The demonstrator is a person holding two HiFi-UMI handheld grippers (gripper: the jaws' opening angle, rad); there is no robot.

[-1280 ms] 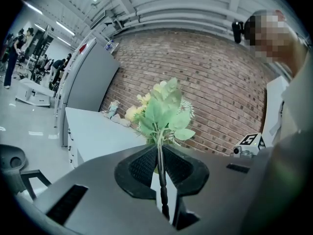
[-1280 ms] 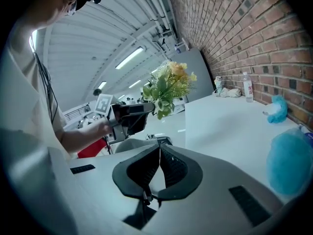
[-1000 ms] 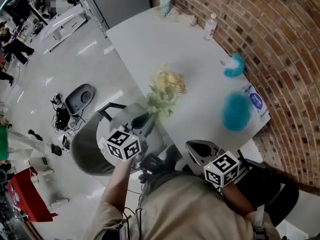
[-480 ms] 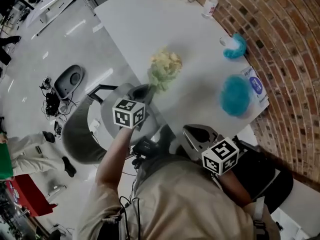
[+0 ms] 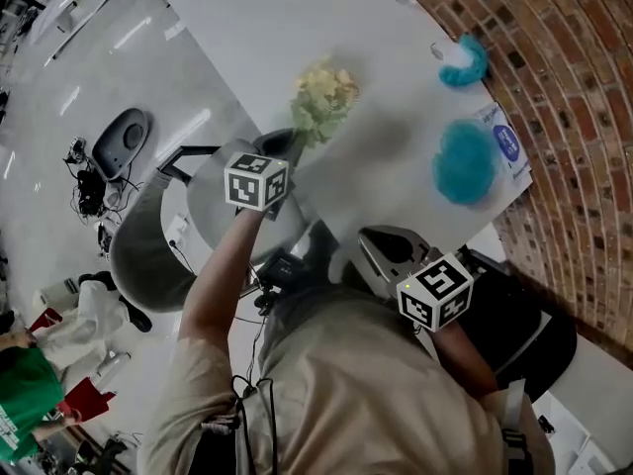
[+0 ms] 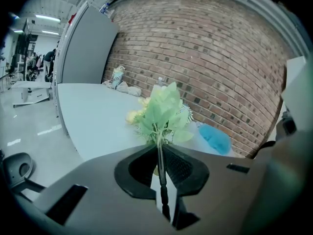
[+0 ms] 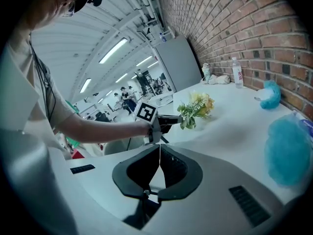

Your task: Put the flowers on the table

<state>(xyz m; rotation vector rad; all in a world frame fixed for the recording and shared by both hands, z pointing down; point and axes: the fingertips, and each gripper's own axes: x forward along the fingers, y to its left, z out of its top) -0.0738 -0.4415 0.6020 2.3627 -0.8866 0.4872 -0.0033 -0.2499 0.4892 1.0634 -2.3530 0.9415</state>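
Observation:
A small bunch of artificial flowers (image 5: 321,99), pale yellow blooms with green leaves, hangs over the near left part of the white table (image 5: 277,28). My left gripper (image 5: 293,144) is shut on its thin dark stem (image 6: 160,168), and the leaves (image 6: 164,112) stand up just past the jaws. In the right gripper view the bunch (image 7: 196,109) sticks out sideways from that gripper above the tabletop. My right gripper (image 7: 159,155) is shut with nothing in it and sits near the table's front edge (image 5: 391,255), close to my body.
Two fluffy blue things lie on the table's right side, a large one (image 5: 463,161) and a smaller one (image 5: 465,62). A brick wall (image 5: 554,87) runs along the right. A grey chair (image 5: 163,236) stands left of the table. A bottle (image 7: 237,73) stands at the far end.
My left gripper has sunk with the flowers, bringing the bunch lower over the table. The right gripper has hardly moved.

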